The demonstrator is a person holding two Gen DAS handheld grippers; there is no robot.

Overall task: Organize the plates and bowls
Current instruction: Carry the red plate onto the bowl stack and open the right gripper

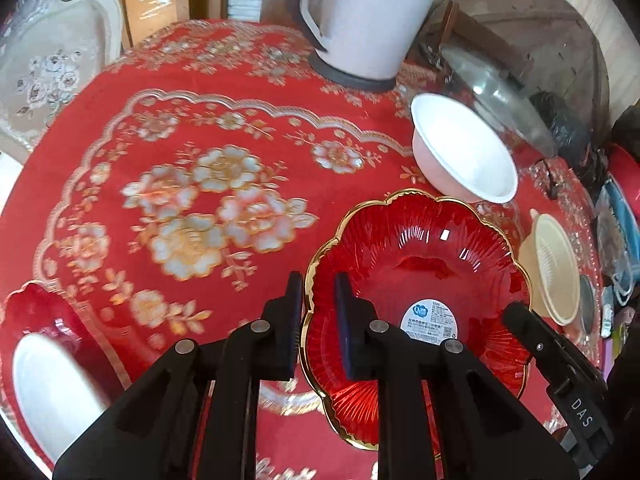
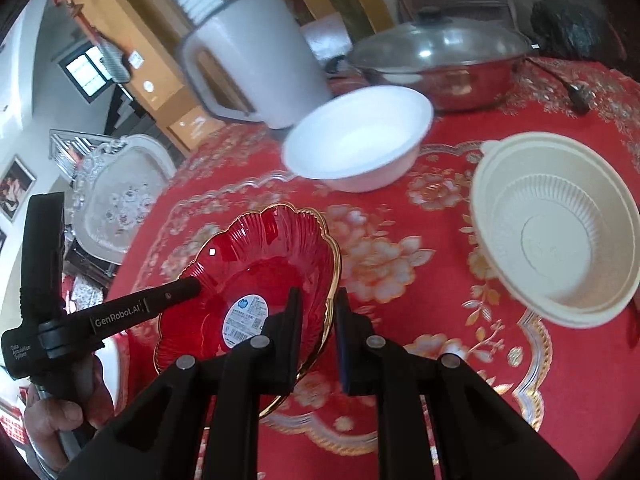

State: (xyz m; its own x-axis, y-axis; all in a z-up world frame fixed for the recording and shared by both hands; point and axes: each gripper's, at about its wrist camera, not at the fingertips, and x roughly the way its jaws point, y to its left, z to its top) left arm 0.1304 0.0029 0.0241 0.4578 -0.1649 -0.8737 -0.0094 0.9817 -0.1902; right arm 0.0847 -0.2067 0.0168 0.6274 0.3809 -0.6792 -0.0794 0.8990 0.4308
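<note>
Both grippers pinch the red plate (image 1: 420,304) by its gold rim, left gripper (image 1: 318,320) on one side, right gripper (image 2: 318,332) on the opposite; jaws narrow, clamped on the rim. The plate seems lifted a little above the red tablecloth (image 1: 180,140), w/ the white bowl (image 2: 356,136) near behind. Risk, I judge: the glossy rim slips if the hands pull apart or tilt unevenly; the plate may then drop or knock the bowl.

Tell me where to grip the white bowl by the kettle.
Grip the white bowl by its flared rim on the near side, one finger inside and one outside. It sits upright and open-topped, with the kettle and pot crowding its far side.
</note>
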